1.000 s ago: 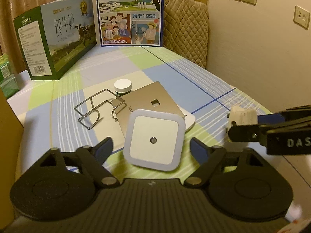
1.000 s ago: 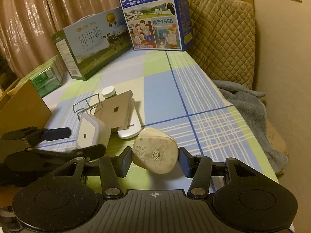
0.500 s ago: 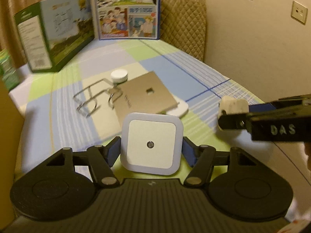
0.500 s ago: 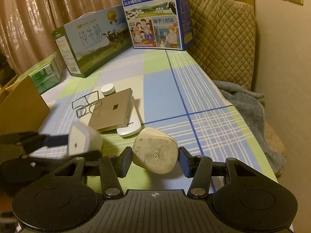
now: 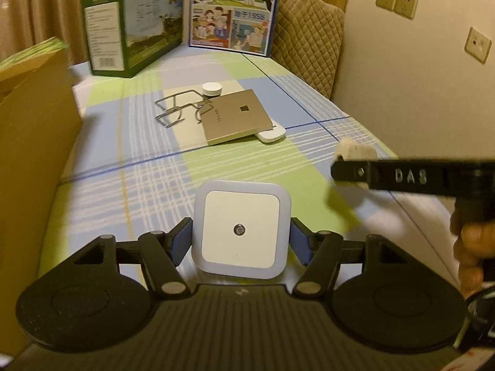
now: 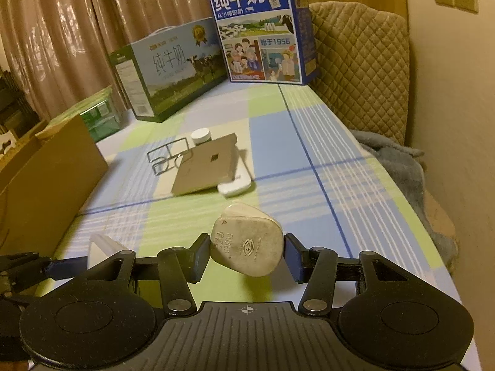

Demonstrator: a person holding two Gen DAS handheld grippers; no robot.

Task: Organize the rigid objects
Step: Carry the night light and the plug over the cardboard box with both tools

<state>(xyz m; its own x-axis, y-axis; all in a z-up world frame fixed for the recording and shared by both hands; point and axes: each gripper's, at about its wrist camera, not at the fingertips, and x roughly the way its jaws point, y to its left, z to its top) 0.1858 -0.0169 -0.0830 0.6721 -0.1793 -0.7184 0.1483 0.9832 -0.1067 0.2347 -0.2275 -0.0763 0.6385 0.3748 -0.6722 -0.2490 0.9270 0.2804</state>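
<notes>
A brown cardboard box [image 5: 34, 160] rises along the left edge of the plaid-covered table [image 5: 145, 185]. The left gripper [image 5: 240, 241] grips a square white night light [image 5: 241, 228] between its pads, lifted above the near end of the table. Beyond it, mid-table, a wire rack [image 5: 178, 109] lies beside a white-capped bottle [image 5: 212, 89], and a flat tan box [image 5: 236, 120] rests partly on a white device [image 5: 270, 134]. Two milk cartons, green [image 6: 168, 80] and blue [image 6: 263, 31], stand at the far edge. The right gripper [image 6: 246, 252] clamps a grey fused plug [image 6: 247, 244] over the near right part of the table. A quilted chair back [image 6: 362, 71] and grey blanket [image 6: 399, 164] flank the right edge.
</notes>
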